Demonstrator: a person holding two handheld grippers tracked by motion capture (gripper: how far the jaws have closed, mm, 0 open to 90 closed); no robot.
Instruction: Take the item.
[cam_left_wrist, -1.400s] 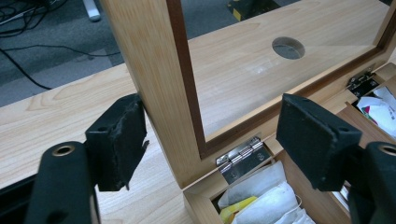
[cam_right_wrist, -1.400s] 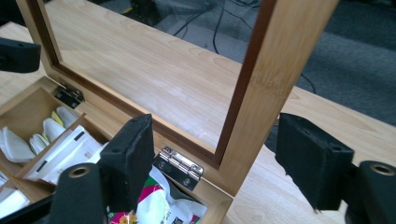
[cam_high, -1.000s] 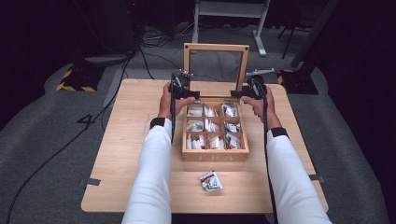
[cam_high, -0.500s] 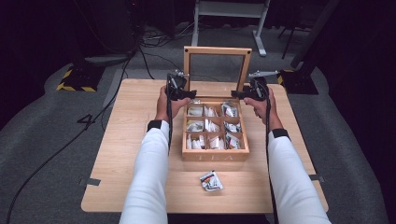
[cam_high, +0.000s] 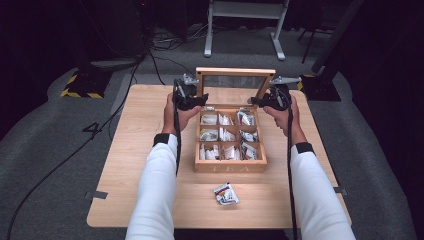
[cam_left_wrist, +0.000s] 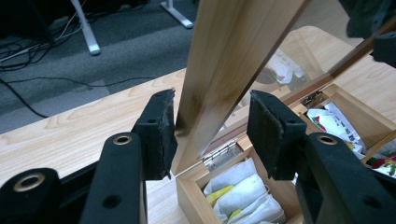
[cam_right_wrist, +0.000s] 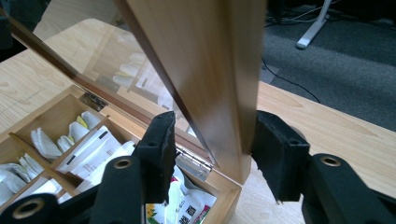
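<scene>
Standing upright at centre frame in the high view, the lid (cam_high: 235, 73) of the wooden tea box (cam_high: 230, 165) rises from the box's far edge, on the table (cam_high: 130, 150). Your left gripper (cam_left_wrist: 212, 128) straddles the lid's left post, jaws spread, one pad just at the wood. Your right gripper (cam_right_wrist: 212, 149) straddles the right post, jaws parted, outer pad touching the wood. Tea bags (cam_high: 223, 134) fill the compartments; a loose packet (cam_high: 226, 193) lies lower centre.

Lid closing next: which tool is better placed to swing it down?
Right, marginally. The lid rail nearly fills the right tool jaws; the left tool touches it with one pad only.
</scene>
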